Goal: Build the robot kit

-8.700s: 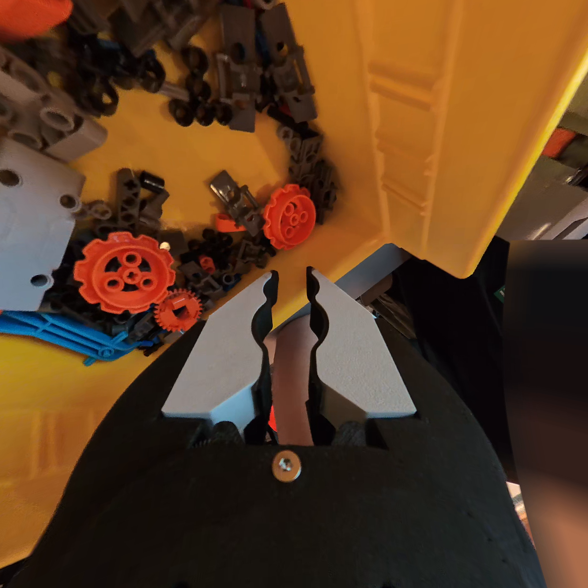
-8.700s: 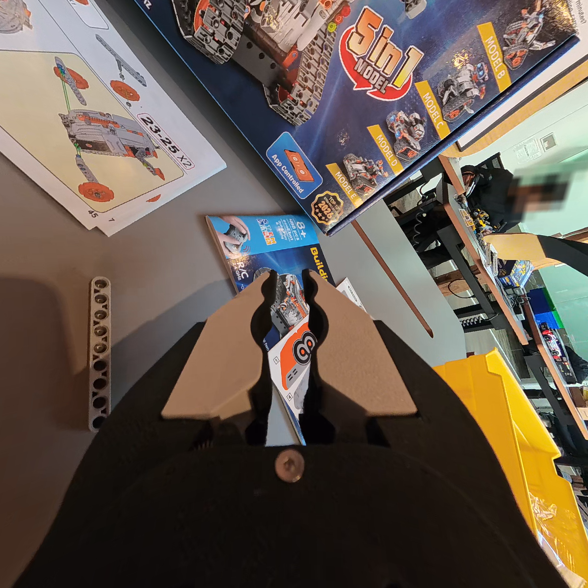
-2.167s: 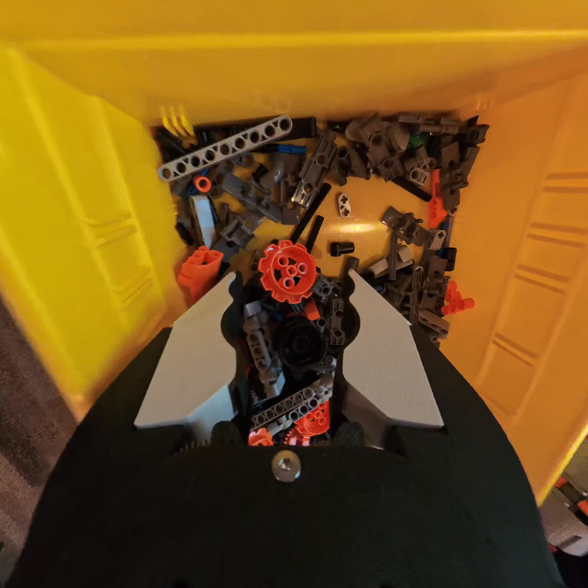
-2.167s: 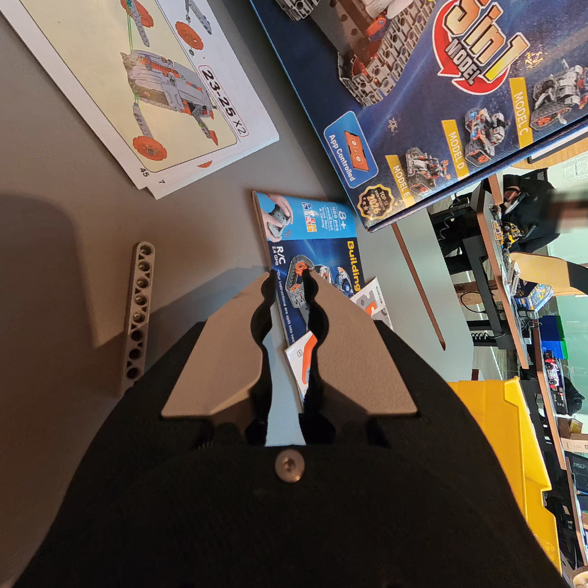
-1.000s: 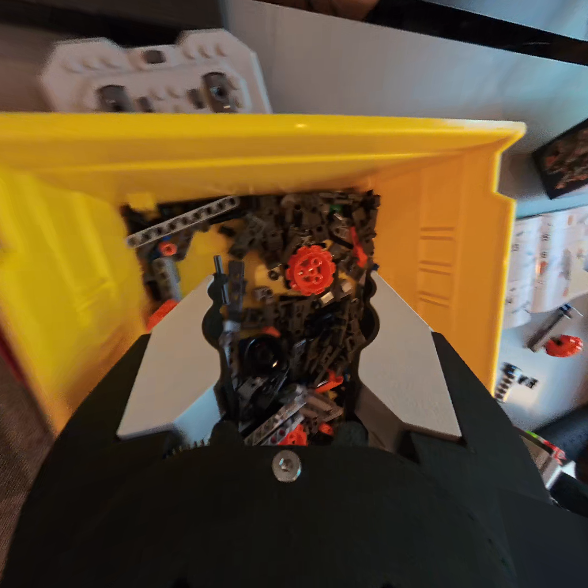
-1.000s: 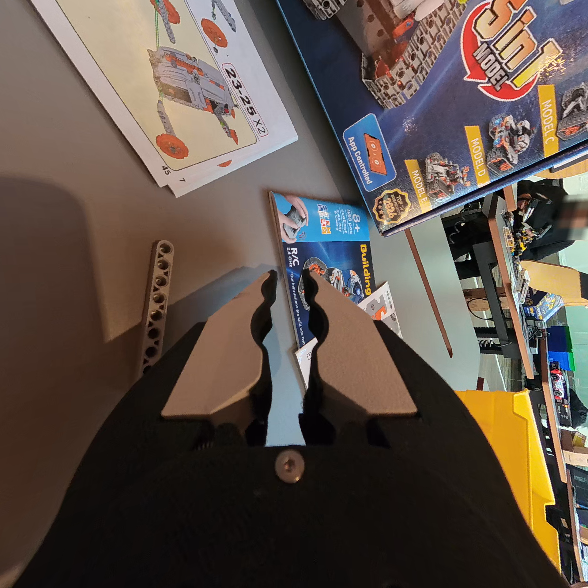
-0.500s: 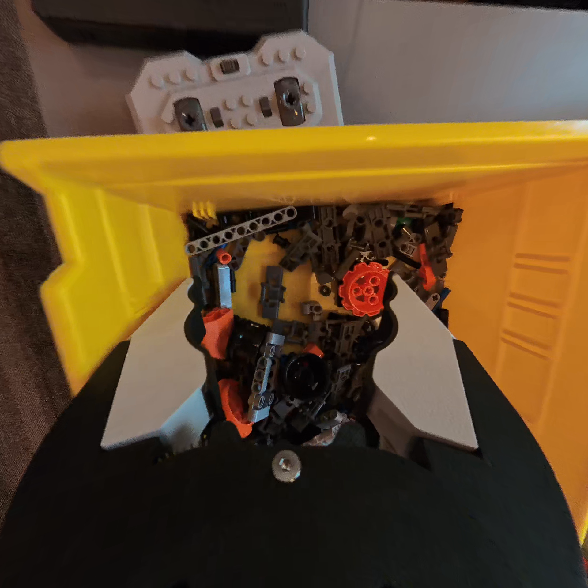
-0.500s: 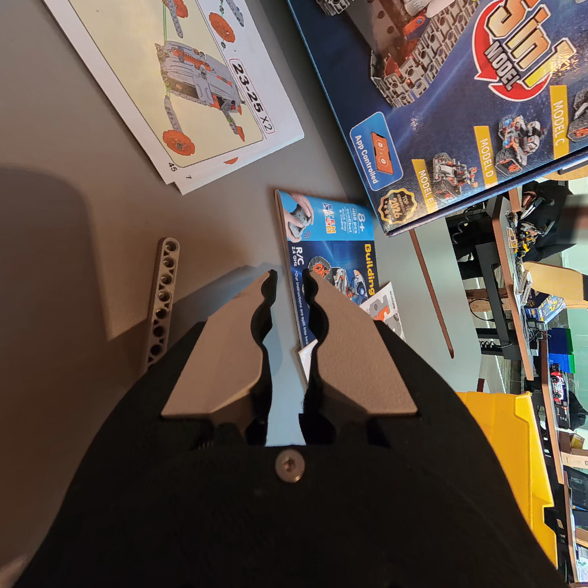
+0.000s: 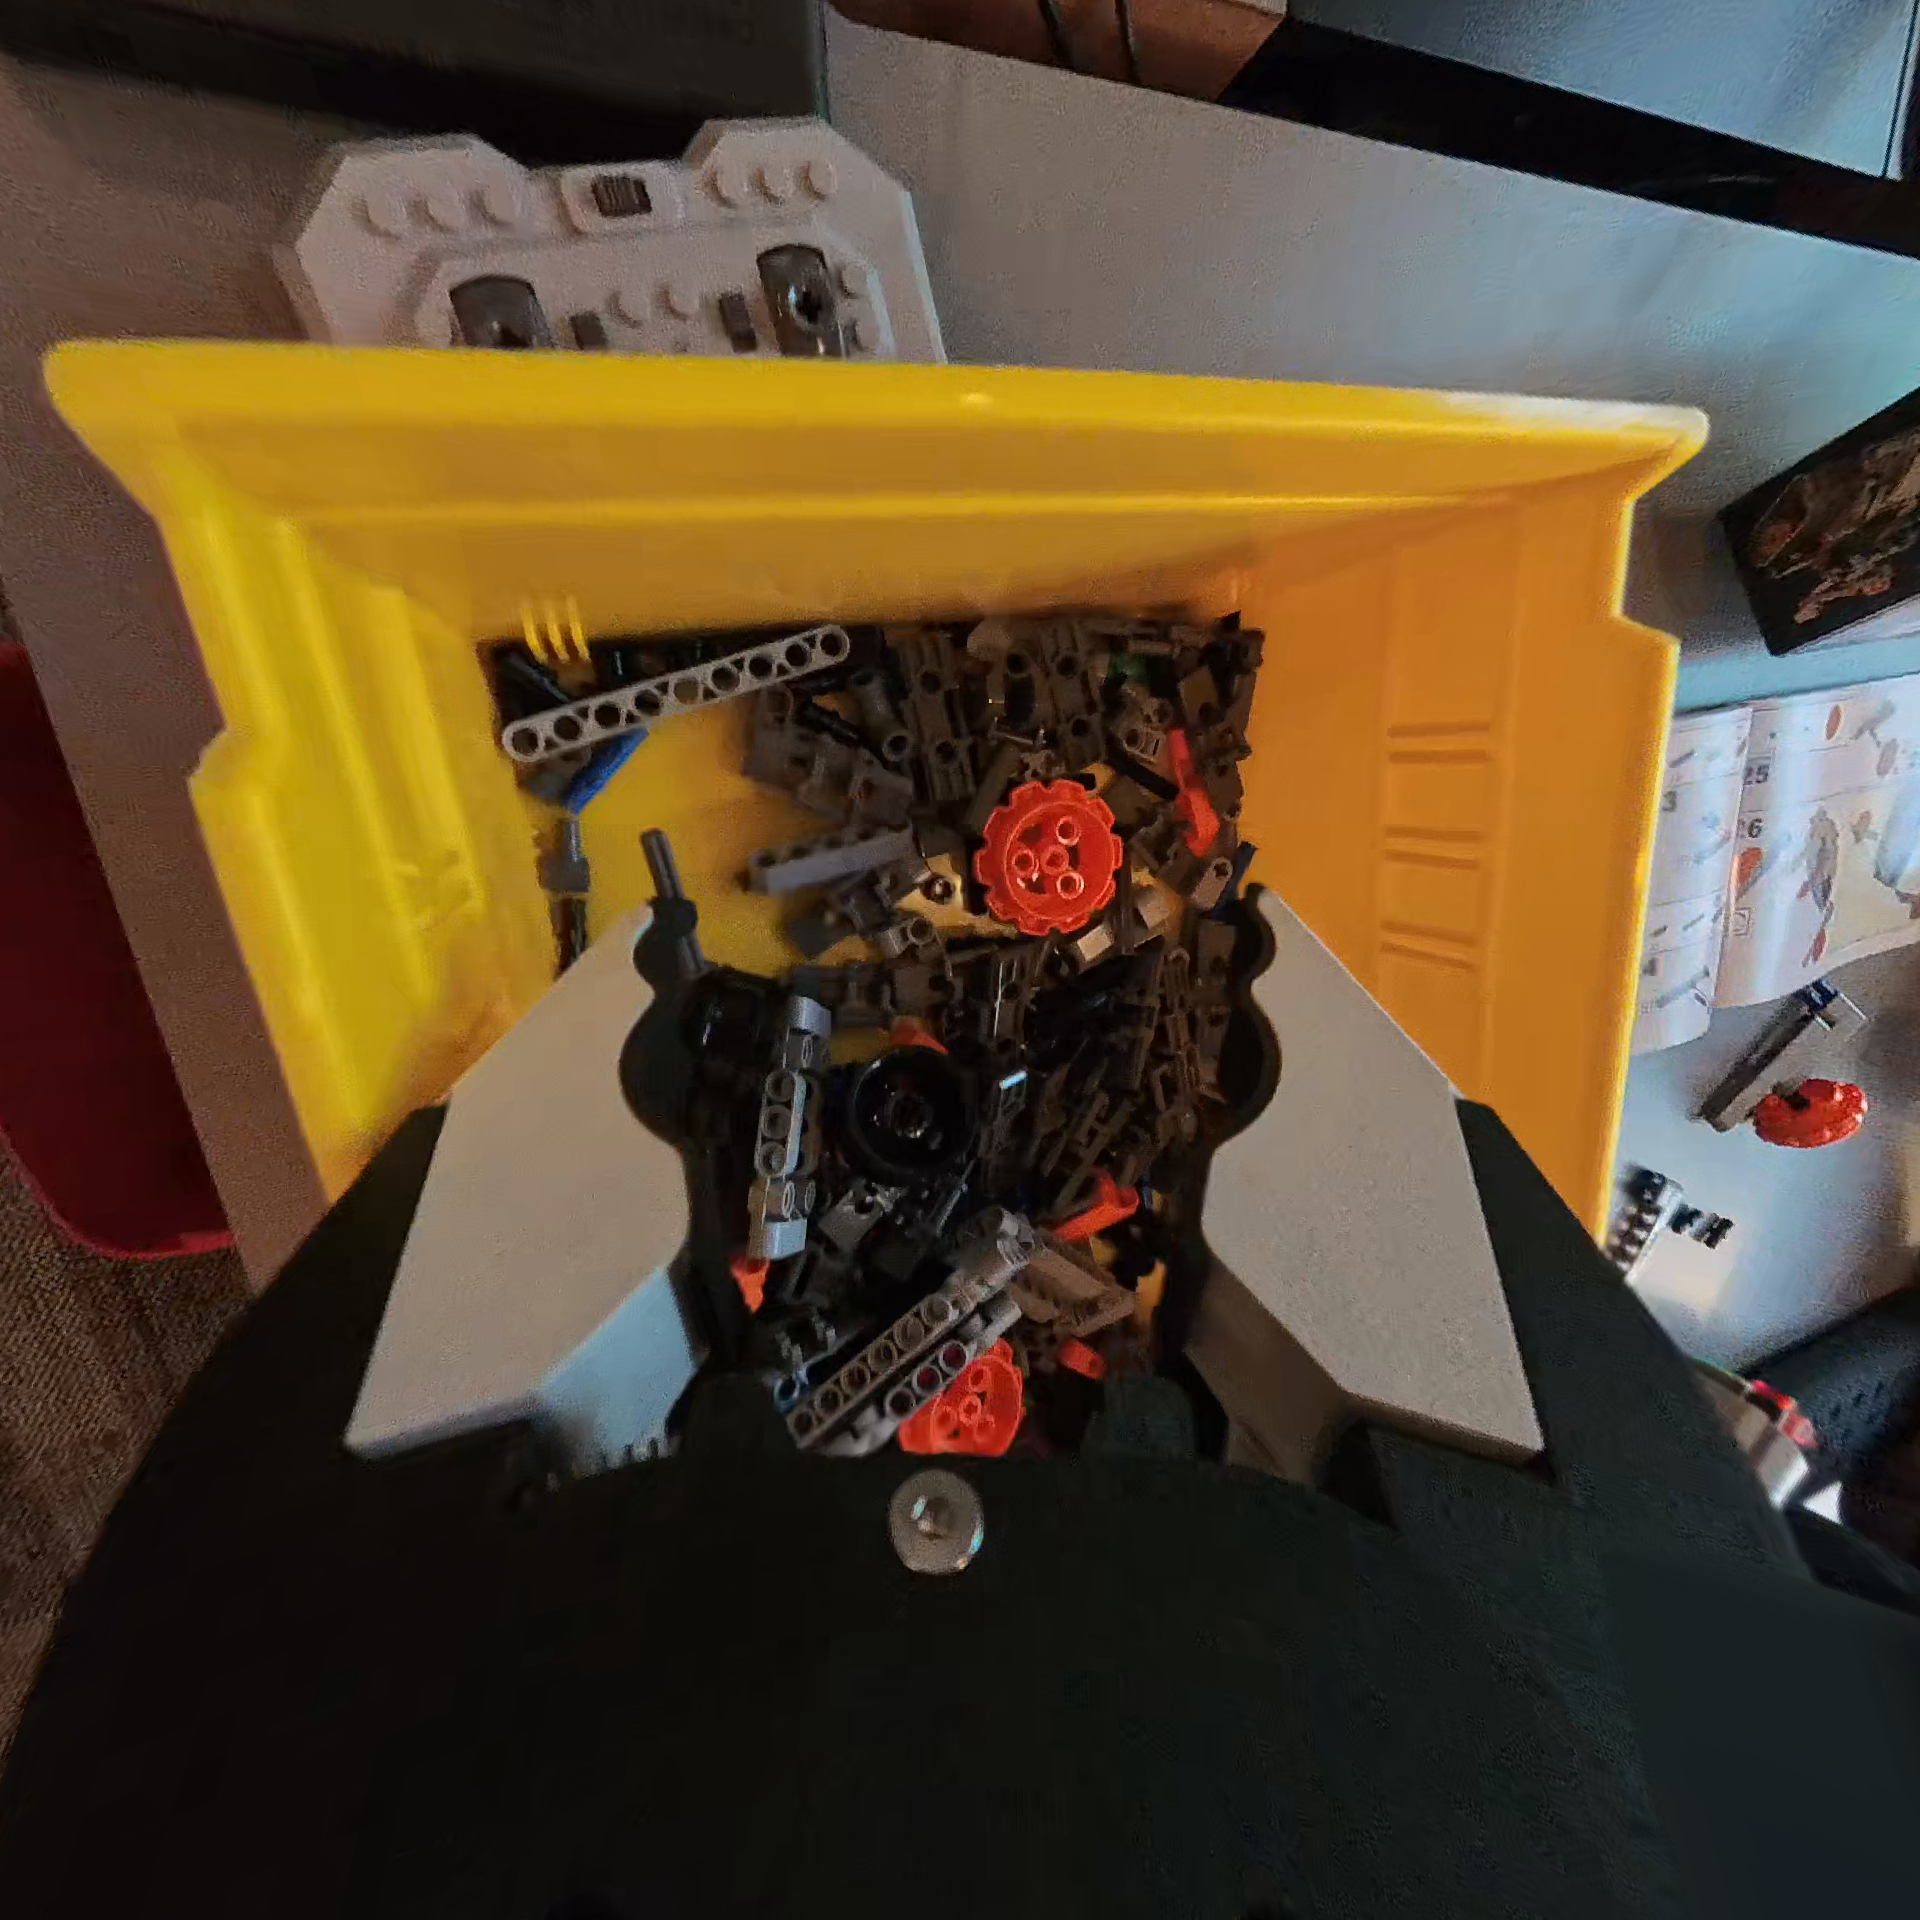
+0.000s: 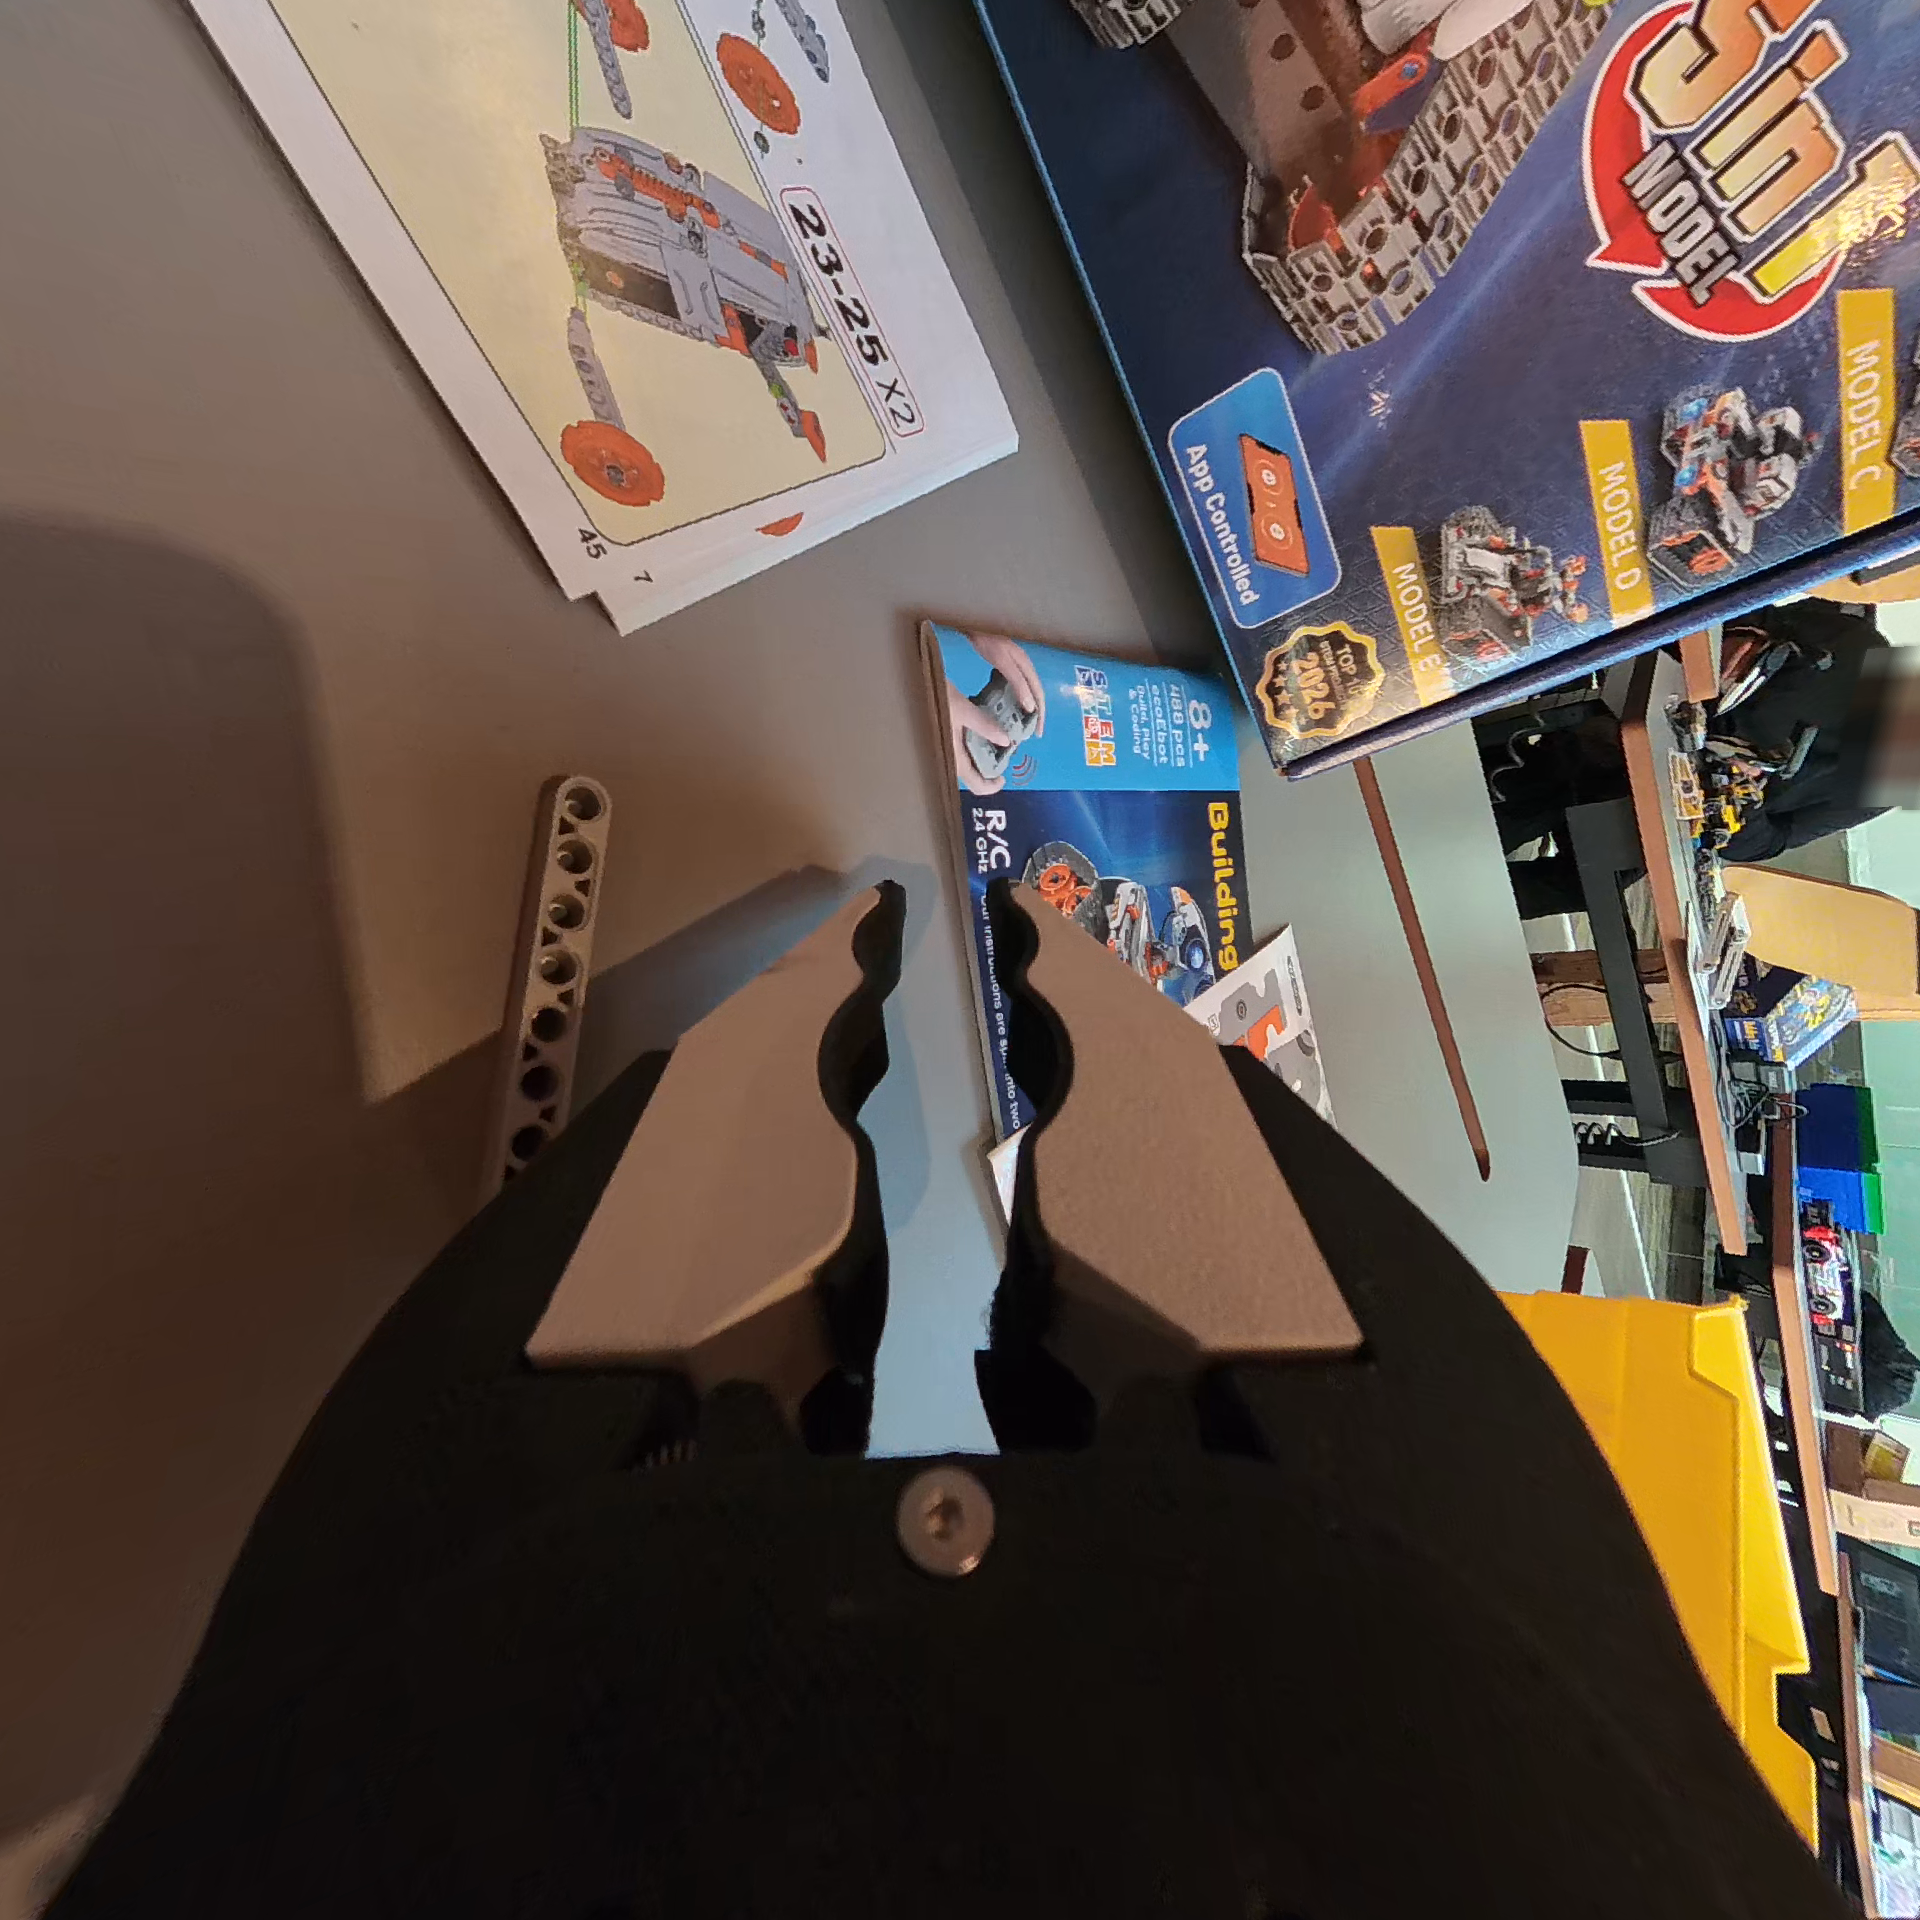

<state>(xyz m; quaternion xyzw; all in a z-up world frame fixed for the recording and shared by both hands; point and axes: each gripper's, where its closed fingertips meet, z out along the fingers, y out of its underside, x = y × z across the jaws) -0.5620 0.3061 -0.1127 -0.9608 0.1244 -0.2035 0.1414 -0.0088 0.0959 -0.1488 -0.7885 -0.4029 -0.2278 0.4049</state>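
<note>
While the left gripper (image 9: 951,951) hangs over the yellow bin (image 9: 312,790) with its fingers spread wide and empty, the heap of small dark building pieces (image 9: 1049,1049) lies between and below them, an orange gear (image 9: 1049,871) just beyond the tips and a grey holed beam (image 9: 675,691) farther off by the back wall. A clean pick here probably needs one piece singled out from the tangle. Fingers of the right gripper (image 10: 943,902) stand nearly together, holding nothing, above the grey table (image 10: 260,727); another grey beam (image 10: 556,971) lies just left of them, a blue booklet (image 10: 1101,769) just right.
</note>
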